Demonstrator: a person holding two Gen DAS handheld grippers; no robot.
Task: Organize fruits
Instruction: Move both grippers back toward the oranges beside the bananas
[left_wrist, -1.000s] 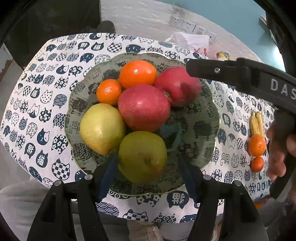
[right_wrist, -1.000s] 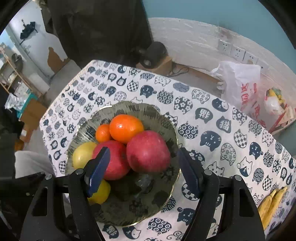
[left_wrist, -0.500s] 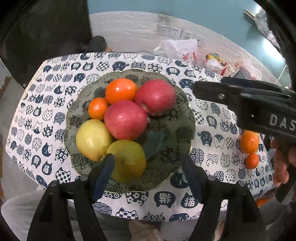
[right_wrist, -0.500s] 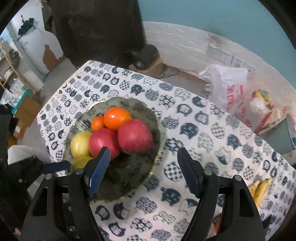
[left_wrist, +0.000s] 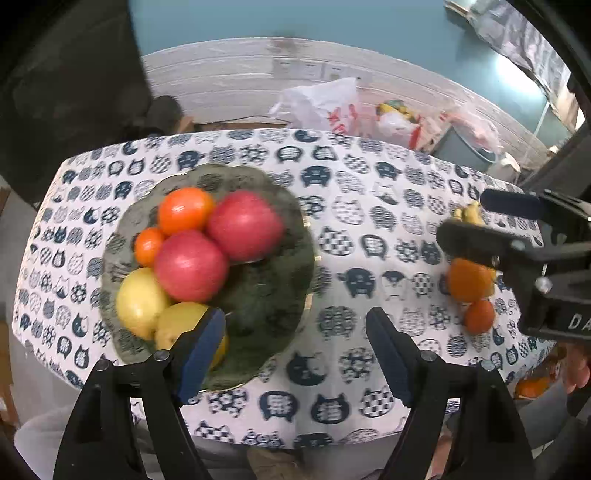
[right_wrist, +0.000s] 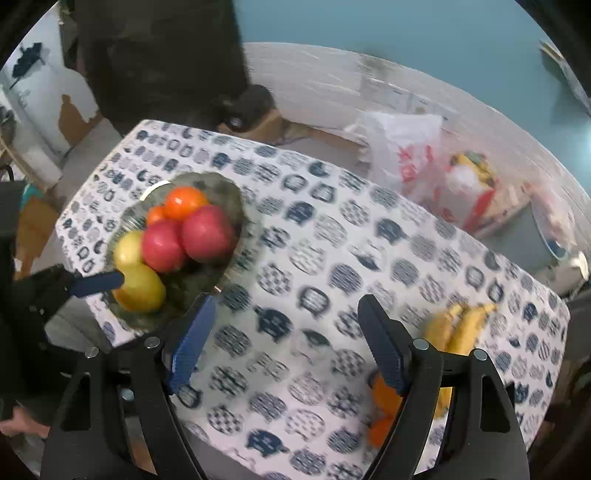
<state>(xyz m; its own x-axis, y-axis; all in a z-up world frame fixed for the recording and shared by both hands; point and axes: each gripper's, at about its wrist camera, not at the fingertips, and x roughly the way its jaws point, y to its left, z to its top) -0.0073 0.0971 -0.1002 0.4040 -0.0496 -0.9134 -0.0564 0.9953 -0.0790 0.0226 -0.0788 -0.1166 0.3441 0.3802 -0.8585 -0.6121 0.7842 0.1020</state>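
Note:
A dark patterned plate (left_wrist: 273, 295) on the left of the table holds two red apples (left_wrist: 190, 264), two yellow pears (left_wrist: 138, 301) and two oranges (left_wrist: 184, 210); it also shows in the right wrist view (right_wrist: 229, 192). My left gripper (left_wrist: 295, 343) is open and empty, above the plate's right front edge. My right gripper (right_wrist: 284, 347) is open and empty above the cloth. Two loose oranges (left_wrist: 469, 280) and bananas (right_wrist: 458, 328) lie at the table's right; the oranges (right_wrist: 384, 410) sit behind my right fingertip.
The table wears a white cloth with navy cat prints (left_wrist: 351, 206). Plastic bags (left_wrist: 325, 107) and clutter lie on the floor behind the table by a white wall. The right gripper's body (left_wrist: 535, 258) hangs over the loose oranges.
Both grippers have pulled back and swung right, away from the plate. The plate has slid to the left in both views, and the loose oranges and bananas have come into the right wrist view.

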